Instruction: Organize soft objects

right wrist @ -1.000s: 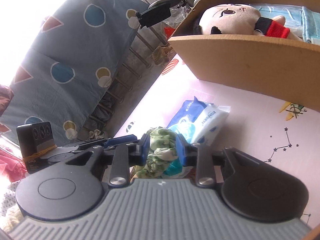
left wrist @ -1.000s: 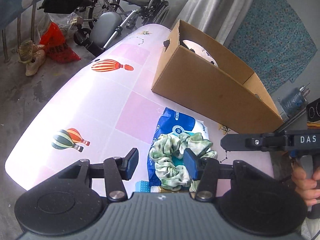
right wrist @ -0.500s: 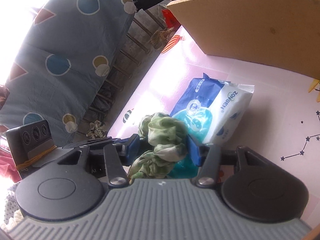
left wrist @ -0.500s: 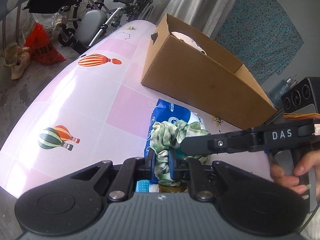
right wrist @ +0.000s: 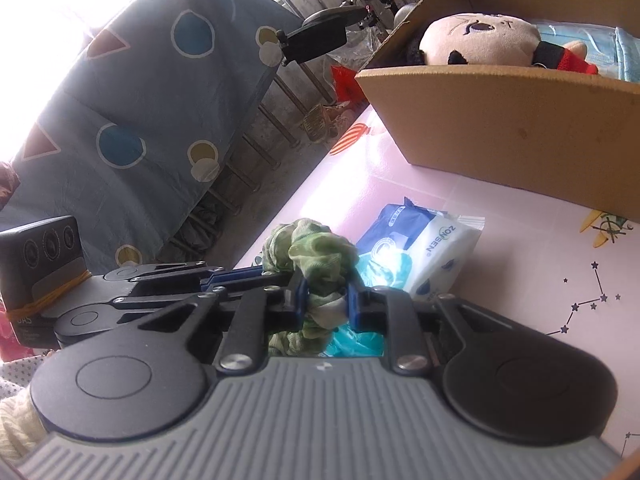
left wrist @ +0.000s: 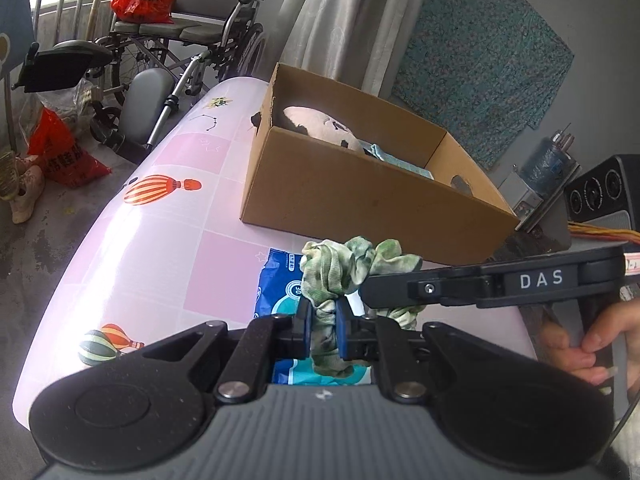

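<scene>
A crumpled green and white cloth [left wrist: 348,264] hangs lifted above the pink table [left wrist: 160,240], held from two sides. My left gripper [left wrist: 322,330] is shut on its lower fold. My right gripper [right wrist: 326,304] comes in from the right side and its jaws are closing, with the cloth [right wrist: 316,252] squeezed between the blue pads. Just beneath the cloth lies a blue and white tissue pack [right wrist: 424,248] flat on the table. Behind stands an open cardboard box [left wrist: 360,200] holding a plush doll [right wrist: 480,40] and a light blue folded item.
A wheelchair [left wrist: 168,52] and red bags [left wrist: 60,152] stand on the floor beyond the table's far left edge. A patterned blue sheet [right wrist: 140,100] hangs over railings. A person's hand [left wrist: 588,344] grips the right tool's handle.
The left jaws closed on the cloth and lifted it off the tissue pack. The right jaws widened, then closed on the cloth again. The box now sits lower in view, its inside showing.
</scene>
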Motion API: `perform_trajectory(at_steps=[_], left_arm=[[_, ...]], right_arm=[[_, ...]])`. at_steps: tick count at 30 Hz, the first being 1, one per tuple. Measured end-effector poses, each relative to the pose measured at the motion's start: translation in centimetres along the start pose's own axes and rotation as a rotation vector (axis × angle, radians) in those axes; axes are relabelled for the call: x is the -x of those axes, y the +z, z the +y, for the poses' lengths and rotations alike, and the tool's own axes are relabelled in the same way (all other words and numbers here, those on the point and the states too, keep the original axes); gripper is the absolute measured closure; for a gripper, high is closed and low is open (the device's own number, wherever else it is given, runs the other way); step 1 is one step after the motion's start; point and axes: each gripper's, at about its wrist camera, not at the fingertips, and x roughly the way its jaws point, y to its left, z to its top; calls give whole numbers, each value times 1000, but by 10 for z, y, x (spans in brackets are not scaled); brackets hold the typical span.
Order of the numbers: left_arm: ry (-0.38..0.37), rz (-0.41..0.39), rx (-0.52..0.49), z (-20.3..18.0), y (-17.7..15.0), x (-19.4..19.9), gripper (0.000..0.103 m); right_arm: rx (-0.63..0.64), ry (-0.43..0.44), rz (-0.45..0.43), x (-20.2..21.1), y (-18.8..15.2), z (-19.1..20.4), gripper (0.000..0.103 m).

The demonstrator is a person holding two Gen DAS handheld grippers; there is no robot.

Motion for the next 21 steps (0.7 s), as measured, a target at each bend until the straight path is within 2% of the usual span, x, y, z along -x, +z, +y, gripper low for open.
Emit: perform_trajectory(at_steps=[6, 9, 12, 15, 17, 21], left_arm=[[-1, -39, -91, -28, 46, -6, 90], [6, -59, -126, -36, 93, -32, 90], [30, -73, -175, -43, 145, -69, 90], [81, -64, -243, -51, 201, -121, 90], [117, -41, -298, -51, 229, -157, 90], [269, 57, -326, -39, 262, -231, 91]], right_arm=[[29, 31, -107, 44, 21, 5, 85], [72, -11, -163, 61, 49, -4, 85], [68, -63, -207, 63, 99, -29, 85], [114, -182, -243, 50, 156, -52, 85], [100, -233, -232, 31, 196, -78, 85], [92, -312, -186, -13, 253, -122, 84]])
